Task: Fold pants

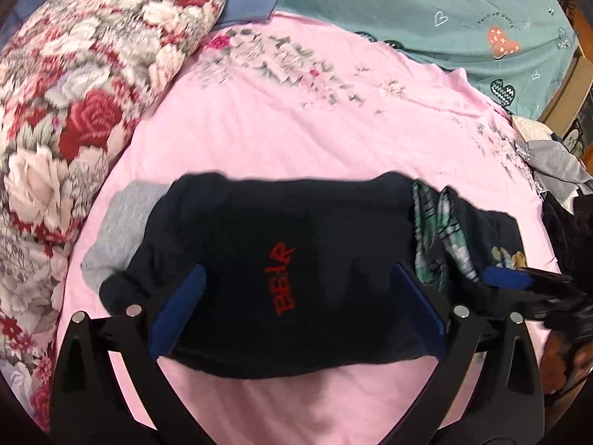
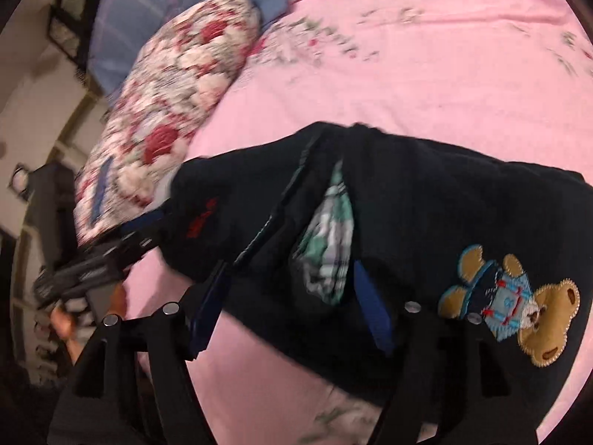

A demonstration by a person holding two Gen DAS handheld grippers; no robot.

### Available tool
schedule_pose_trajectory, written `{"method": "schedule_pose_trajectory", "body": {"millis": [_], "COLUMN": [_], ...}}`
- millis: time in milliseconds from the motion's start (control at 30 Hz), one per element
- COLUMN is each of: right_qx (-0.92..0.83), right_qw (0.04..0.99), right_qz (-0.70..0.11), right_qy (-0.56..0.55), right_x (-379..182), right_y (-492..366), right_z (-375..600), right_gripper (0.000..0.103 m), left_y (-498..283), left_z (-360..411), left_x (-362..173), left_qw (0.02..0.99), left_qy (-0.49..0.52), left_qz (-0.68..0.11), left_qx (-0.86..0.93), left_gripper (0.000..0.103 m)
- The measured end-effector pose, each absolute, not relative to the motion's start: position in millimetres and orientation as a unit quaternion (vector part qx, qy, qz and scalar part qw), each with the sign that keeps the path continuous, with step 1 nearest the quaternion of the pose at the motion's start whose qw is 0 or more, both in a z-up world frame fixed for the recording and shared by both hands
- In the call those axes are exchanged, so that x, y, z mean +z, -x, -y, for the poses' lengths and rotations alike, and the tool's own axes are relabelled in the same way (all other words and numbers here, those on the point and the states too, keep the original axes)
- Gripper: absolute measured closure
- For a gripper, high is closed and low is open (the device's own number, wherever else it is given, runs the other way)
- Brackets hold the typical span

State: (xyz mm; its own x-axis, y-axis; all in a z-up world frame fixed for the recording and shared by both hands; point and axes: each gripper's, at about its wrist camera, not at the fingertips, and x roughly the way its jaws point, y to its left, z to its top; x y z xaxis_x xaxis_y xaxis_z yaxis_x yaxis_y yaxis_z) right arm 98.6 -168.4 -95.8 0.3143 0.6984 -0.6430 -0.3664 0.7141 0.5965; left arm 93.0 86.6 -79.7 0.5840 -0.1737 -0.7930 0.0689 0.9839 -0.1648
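Dark navy pants (image 1: 296, 259) lie bunched on the pink bedsheet (image 1: 296, 118), with red "BEAR" lettering (image 1: 283, 278) on top, a green plaid lining (image 1: 441, 237) showing at the right and grey cloth (image 1: 118, 230) sticking out at the left. My left gripper (image 1: 296, 296) is open, its blue pads either side of the pants' near part. My right gripper (image 2: 292, 300) is open over the pants (image 2: 444, 204), around the plaid lining (image 2: 330, 241); a bear patch (image 2: 511, 304) sits to its right. The right gripper also shows in the left wrist view (image 1: 519, 278); the left gripper shows in the right wrist view (image 2: 111, 256).
A rose-patterned quilt roll (image 1: 74, 92) lies along the left. A teal heart-print blanket (image 1: 444, 11) covers the far side, with a blue pillow (image 2: 166, 3) beyond the quilt. A pile of clothes (image 1: 556, 170) sits at the right edge. Furniture stands beside the bed (image 2: 37, 193).
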Motion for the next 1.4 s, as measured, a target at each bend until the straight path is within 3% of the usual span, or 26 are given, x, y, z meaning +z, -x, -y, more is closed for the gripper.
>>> {"method": "schedule_pose_trajectory", "body": {"millis": [133, 200, 233, 267, 400, 467, 500, 533, 733, 833, 933, 1167, 1400], "right_qx": [0.242, 0.179, 0.157, 0.149, 0.159, 0.099, 0.053, 0.032, 0.142, 0.207, 0.209, 0.178, 0.159], "right_qw": [0.859, 0.872, 0.873, 0.872, 0.858, 0.874, 0.887, 0.892, 0.875, 0.842, 0.836, 0.865, 0.853], "right_qz": [-0.418, -0.416, -0.419, -0.422, -0.439, -0.445, -0.436, -0.43, -0.413, -0.455, -0.475, -0.436, -0.455], "right_qy": [-0.17, -0.183, -0.192, -0.199, -0.214, -0.169, -0.14, -0.134, -0.209, -0.2, -0.177, -0.174, -0.201], "right_x": [-69.3, -73.6, -79.3, -84.7, -106.9, -117.6, -117.8, -117.6, -108.2, -120.5, -131.2, -98.5, -114.4], "right_y": [-91.4, -97.3, -102.5, -106.1, -123.9, -133.9, -134.4, -132.8, -92.9, -80.1, -69.6, -83.4, -135.2], "right_z": [240.2, 272.9, 285.6, 293.1, 299.1, 297.7, 297.7, 299.0, 304.6, 284.1, 282.1, 291.4, 277.9], "right_gripper": [0.037, 0.065, 0.084, 0.091, 0.094, 0.101, 0.101, 0.093, 0.093, 0.087, 0.088, 0.081, 0.081], "left_y": [-99.8, -105.9, -108.2, -111.4, -115.5, -117.6, -117.9, -118.0, -116.8, -119.9, -122.1, -117.5, -136.4], "left_z": [-63.0, -41.9, -31.6, -17.3, 27.4, 43.1, 48.7, 53.6, 61.6, 46.2, 10.1, -14.9, 30.6], "left_x": [-66.4, -62.7, -62.2, -61.5, -63.6, -68.4, -71.5, -74.6, -98.2, -116.0, -125.8, -107.1, -69.0], "left_qw": [0.892, 0.891, 0.889, 0.887, 0.878, 0.87, 0.867, 0.864, 0.852, 0.846, 0.844, 0.856, 0.875], "left_qy": [0.053, 0.048, 0.045, 0.041, 0.017, 0.008, 0.004, 0.0, -0.038, -0.055, -0.019, 0.011, 0.015], "left_qz": [-0.438, -0.437, -0.437, -0.438, -0.443, -0.454, -0.459, -0.465, -0.489, -0.511, -0.521, -0.508, -0.459], "left_qx": [-0.096, -0.118, -0.128, -0.14, -0.181, -0.192, -0.193, -0.195, -0.183, -0.143, -0.127, -0.098, -0.153], "left_gripper": [0.002, 0.002, 0.002, 0.002, 0.002, 0.002, 0.002, 0.002, 0.002, 0.002, 0.002, 0.002, 0.002]}}
